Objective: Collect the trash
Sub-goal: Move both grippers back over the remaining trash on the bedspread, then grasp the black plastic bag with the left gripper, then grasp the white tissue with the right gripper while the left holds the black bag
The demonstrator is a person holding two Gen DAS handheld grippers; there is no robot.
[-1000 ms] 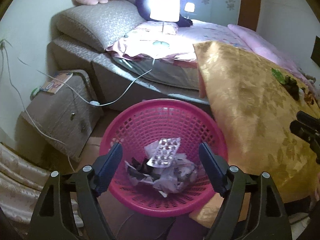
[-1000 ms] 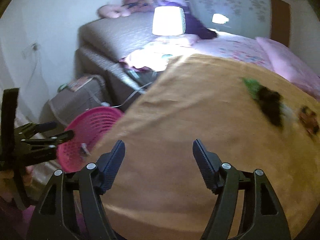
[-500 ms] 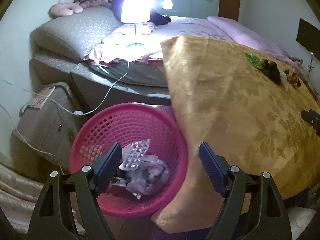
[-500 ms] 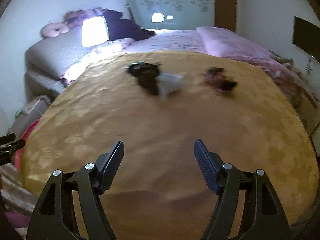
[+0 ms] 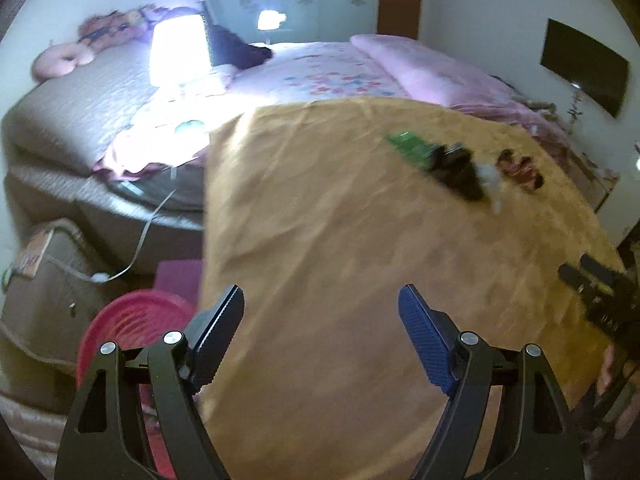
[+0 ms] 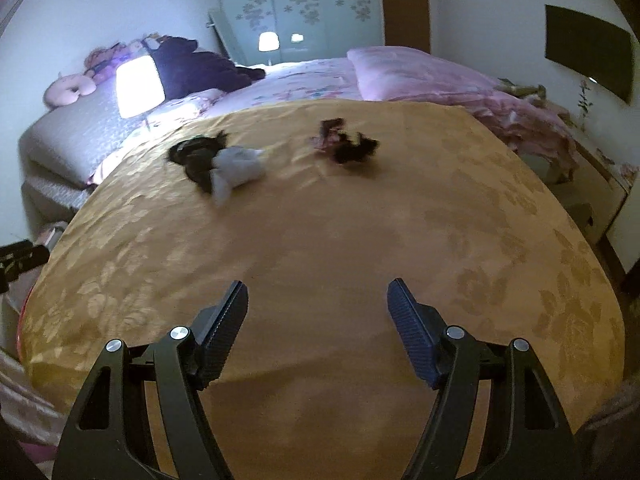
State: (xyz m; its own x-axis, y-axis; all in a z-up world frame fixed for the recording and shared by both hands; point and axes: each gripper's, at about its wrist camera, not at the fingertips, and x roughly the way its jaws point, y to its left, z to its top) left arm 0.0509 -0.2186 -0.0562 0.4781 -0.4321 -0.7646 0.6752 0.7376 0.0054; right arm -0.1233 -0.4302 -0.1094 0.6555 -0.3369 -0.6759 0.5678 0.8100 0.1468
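Hanging over a gold floral bedspread (image 6: pixel 320 240), the right gripper (image 6: pixel 318 312) has its ribbed fingers (image 6: pixel 224 332) spread wide with only cloth showing between them. Up the frame from it, in the upper middle of the right wrist view, the trash lies in two clumps on the bedspread: a dark scrap (image 6: pixel 196 156) touching a crumpled white tissue (image 6: pixel 238 170) toward the left, and a reddish-dark wrapper clump (image 6: pixel 346 144) a little apart to the right. Both are blurred, so their make is hard to tell.

The left gripper (image 5: pixel 320 328) also stands open and empty, its blue pads (image 5: pixel 424 344) apart over the near edge of the same spread. In its view the trash sits at the upper right: a green wrapper (image 5: pixel 412 146) touching the dark scrap (image 5: pixel 456 172), with the white tissue (image 5: pixel 490 174) and the reddish clump (image 5: pixel 520 168) just beyond. A pink plastic basket (image 5: pixel 116 324) stands at the lower left of that frame, on the floor beside the bed and partly behind the left finger. A lit lamp (image 5: pixel 178 50) glows at the upper left, by grey pillows (image 5: pixel 80 104). The other gripper's dark tip shows at the right edge.
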